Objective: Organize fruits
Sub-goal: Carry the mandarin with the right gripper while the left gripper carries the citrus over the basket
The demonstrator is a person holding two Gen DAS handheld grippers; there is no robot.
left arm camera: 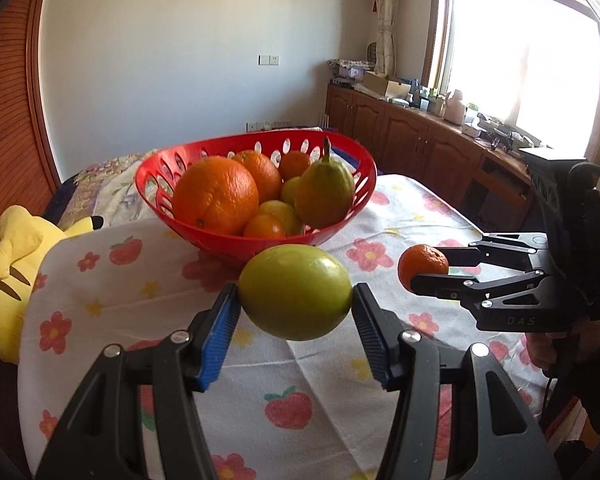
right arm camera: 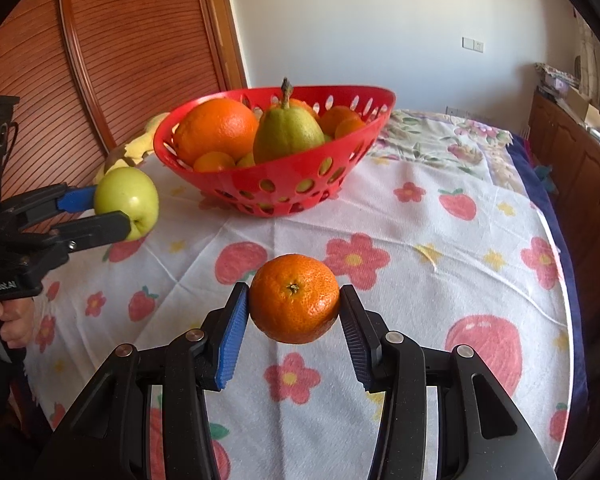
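My left gripper (left arm camera: 295,306) is shut on a green apple (left arm camera: 295,291) and holds it above the table, just in front of the red basket (left arm camera: 260,240). My right gripper (right arm camera: 294,308) is shut on a small tangerine (right arm camera: 294,298), held above the cloth to the right of the basket (right arm camera: 284,192). The basket holds a big orange (left arm camera: 216,194), a green pear (left arm camera: 325,192) and several smaller oranges and tangerines. In the right wrist view the left gripper (right arm camera: 112,210) with the apple (right arm camera: 126,200) shows at left; the right gripper (left arm camera: 428,270) with the tangerine (left arm camera: 422,262) shows in the left wrist view.
The table has a white cloth with red flowers and strawberries (right arm camera: 440,240). A yellow plush toy (left arm camera: 16,264) lies off the table's left side. Wooden cabinets (left arm camera: 412,136) with clutter run under a window at right. A slatted wooden door (right arm camera: 132,40) stands behind the basket.
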